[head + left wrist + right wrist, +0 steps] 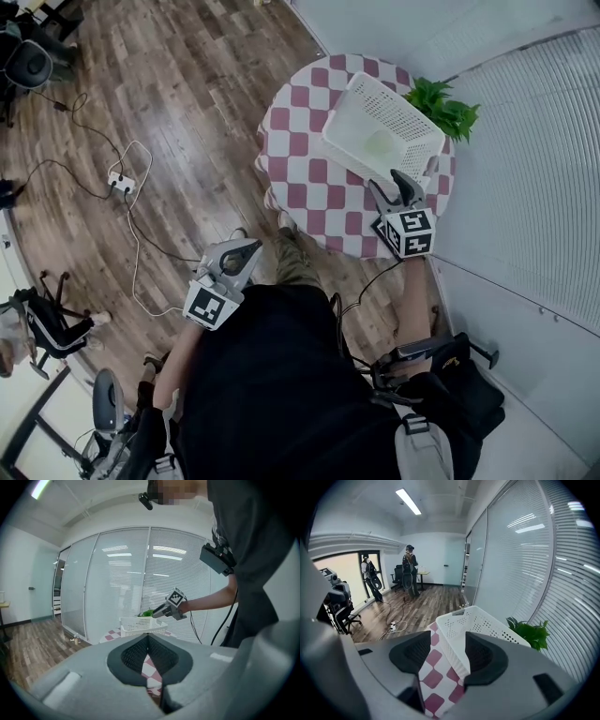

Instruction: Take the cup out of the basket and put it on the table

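Note:
A white perforated basket point(361, 103) stands on a round table with a red and white checked cloth point(309, 141). Inside the basket lies a pale green cup point(382, 143). My right gripper point(397, 187) hovers at the basket's near edge, open, with nothing between its pads. In the right gripper view point(447, 651) the basket wall point(473, 620) lies straight ahead and hides the cup. My left gripper point(246, 253) hangs low beside my body, off the table, its pads together. The left gripper view point(148, 644) shows the basket point(140, 624) and the right gripper point(154, 614) from afar.
A green plant point(441, 108) sits right behind the basket, against a glass wall with blinds point(525, 141). On the wooden floor to the left lie a power strip point(122, 181) and cables. Office chairs stand further left. Two people point(410, 569) stand far off.

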A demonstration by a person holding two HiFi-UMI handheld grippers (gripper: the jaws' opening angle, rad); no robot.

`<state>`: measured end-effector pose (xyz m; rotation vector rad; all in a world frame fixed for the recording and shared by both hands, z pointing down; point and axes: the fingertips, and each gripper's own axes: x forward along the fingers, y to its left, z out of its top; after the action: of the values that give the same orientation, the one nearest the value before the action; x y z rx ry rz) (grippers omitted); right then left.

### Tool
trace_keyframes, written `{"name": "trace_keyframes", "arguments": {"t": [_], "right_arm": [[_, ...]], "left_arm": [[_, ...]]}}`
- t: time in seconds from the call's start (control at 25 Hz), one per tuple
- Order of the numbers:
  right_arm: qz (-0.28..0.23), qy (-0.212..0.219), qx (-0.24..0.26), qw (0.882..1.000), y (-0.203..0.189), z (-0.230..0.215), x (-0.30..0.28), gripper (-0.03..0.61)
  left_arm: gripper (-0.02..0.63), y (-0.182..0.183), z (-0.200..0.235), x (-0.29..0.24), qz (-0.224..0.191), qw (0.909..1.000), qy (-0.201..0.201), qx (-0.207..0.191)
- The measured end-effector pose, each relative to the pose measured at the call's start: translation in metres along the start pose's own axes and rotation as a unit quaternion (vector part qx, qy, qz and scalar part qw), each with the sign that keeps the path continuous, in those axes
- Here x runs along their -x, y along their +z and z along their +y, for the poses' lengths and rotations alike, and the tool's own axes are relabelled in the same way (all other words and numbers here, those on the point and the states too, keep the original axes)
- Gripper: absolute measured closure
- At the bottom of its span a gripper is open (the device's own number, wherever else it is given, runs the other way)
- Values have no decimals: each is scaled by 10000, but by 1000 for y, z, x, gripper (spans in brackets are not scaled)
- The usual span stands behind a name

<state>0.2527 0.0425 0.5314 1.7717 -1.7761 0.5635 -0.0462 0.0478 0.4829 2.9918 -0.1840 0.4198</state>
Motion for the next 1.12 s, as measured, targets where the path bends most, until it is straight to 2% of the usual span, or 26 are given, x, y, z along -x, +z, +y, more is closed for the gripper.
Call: {"name": "trace_keyframes", "arguments": {"t": [0.24, 0.44, 0.6, 0.76, 0.88, 1.12], "right_arm": [[271, 180, 370, 9988, -2, -30, -22, 342], [398, 394, 492, 9972, 1, -48, -41, 344], [723, 773, 835, 9909, -9, -52, -60, 342], [908, 906, 1052, 9861, -16, -61, -80, 343], [953, 1040, 1061, 9843, -20, -67, -95, 344], [1407, 1323, 993, 9761, -41, -81, -126, 348]], "left_arm": [[609, 0, 8, -15, 39, 9998, 186, -1], [607, 5, 14, -28, 73, 9995, 307, -20], [607, 6, 18, -38, 115, 9991, 407, -7], [607, 6, 22, -46, 166, 9983, 553, -66], [607, 3, 23, -49, 195, 9976, 669, -42], [607, -2, 27, -48, 303, 9949, 961, 51]]}}
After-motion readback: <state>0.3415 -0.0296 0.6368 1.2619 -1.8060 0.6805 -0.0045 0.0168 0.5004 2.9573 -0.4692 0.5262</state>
